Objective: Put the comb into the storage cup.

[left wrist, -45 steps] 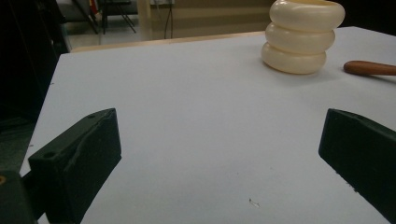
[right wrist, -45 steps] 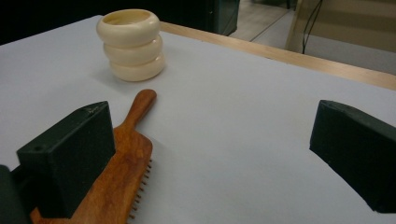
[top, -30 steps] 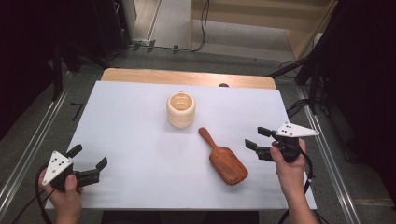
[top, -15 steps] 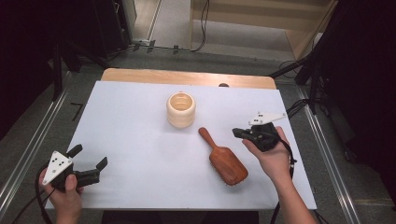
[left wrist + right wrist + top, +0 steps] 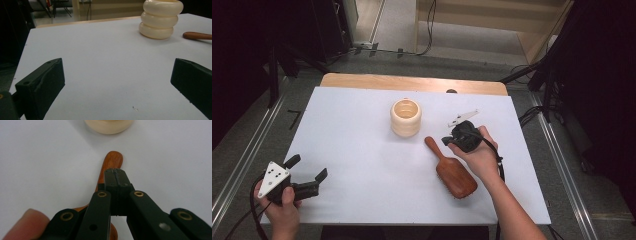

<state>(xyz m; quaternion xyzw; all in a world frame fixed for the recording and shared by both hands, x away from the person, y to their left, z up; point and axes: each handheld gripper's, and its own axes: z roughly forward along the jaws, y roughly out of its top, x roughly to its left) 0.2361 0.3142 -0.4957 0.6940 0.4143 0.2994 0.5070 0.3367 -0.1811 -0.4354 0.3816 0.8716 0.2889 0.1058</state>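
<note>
My left gripper (image 5: 304,181) rests at the near left corner of the white table (image 5: 352,150), jaws wide apart on nothing; my right gripper (image 5: 115,173) has its jaws pressed together, empty, poised right over the handle of the wooden brush (image 5: 451,168); whether they touch it I cannot tell; the brush lies right of centre, long axis slanting from its head at the near right up to the handle tip toward the ribbed cream cup (image 5: 405,117); my right hand is far nearer it; beyond the far edge, floor and cables.
</note>
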